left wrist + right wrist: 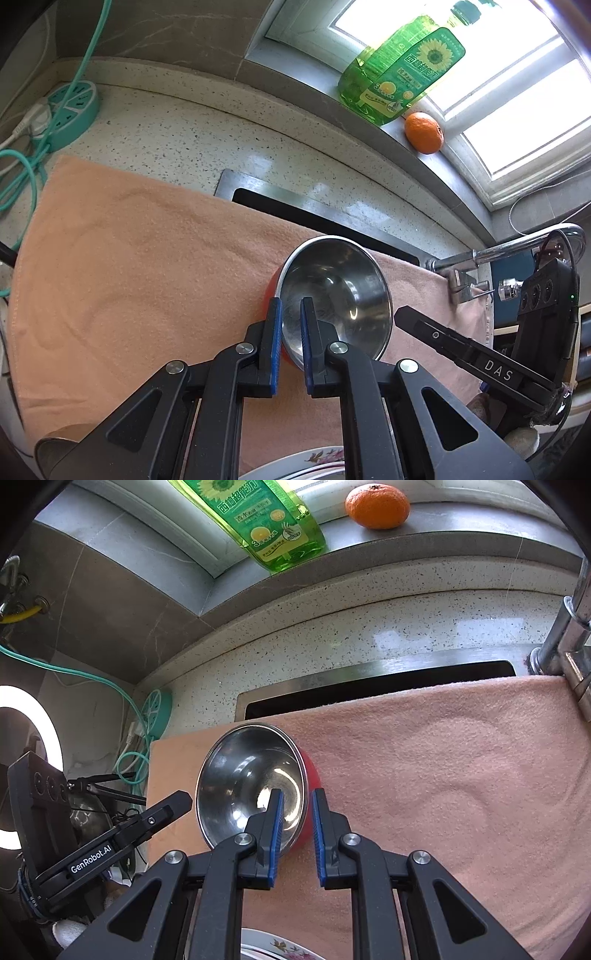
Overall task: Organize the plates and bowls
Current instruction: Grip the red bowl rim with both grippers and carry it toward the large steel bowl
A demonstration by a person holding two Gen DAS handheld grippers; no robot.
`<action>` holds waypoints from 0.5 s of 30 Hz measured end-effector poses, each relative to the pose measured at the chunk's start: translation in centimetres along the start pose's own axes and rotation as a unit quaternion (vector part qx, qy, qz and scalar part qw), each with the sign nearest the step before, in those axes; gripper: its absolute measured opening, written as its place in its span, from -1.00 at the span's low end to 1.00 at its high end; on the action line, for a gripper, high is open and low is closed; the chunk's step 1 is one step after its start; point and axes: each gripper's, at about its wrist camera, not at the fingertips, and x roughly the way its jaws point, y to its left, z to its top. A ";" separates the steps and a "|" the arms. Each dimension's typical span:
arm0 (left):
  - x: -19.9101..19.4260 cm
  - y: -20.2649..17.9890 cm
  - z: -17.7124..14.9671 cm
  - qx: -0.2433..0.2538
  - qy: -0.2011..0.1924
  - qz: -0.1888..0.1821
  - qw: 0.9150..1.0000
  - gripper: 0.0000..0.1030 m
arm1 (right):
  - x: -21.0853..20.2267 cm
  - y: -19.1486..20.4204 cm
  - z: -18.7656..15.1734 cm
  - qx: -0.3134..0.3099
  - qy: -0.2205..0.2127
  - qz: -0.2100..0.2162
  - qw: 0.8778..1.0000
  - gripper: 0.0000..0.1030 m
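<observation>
A steel bowl (334,299) with a red outer shell is pinched by its rim from two sides: the left gripper (291,312) is clamped narrow over the near-left wall, the right gripper (297,803) likewise over the opposite wall, one pad inside and one outside each. The bowl is held above the peach towel (129,266), tilted, its mouth turned towards the cameras, nothing seen inside. A floral plate (280,946) is partly seen at the bottom edge.
</observation>
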 end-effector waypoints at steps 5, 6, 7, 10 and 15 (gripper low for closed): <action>0.3 0.0 0.1 0.004 0.000 0.008 1.000 -0.84 | 0.6 0.3 0.0 -0.004 0.005 -0.001 1.000 -0.73; 0.3 0.1 0.2 0.004 0.001 0.007 1.000 -0.84 | 0.7 0.3 0.0 -0.005 0.006 -0.002 1.000 -0.73; 0.3 0.1 0.3 0.003 0.001 0.008 1.000 -0.84 | 0.8 0.3 0.0 -0.005 0.007 -0.002 1.000 -0.73; 0.0 0.1 0.3 0.010 -0.004 0.015 1.000 -0.84 | 1.1 0.4 0.1 -0.006 0.008 -0.004 1.000 -0.73; 0.7 0.1 0.3 0.017 0.008 0.025 1.000 -0.84 | 1.5 0.4 0.1 -0.003 0.009 -0.008 1.000 -0.73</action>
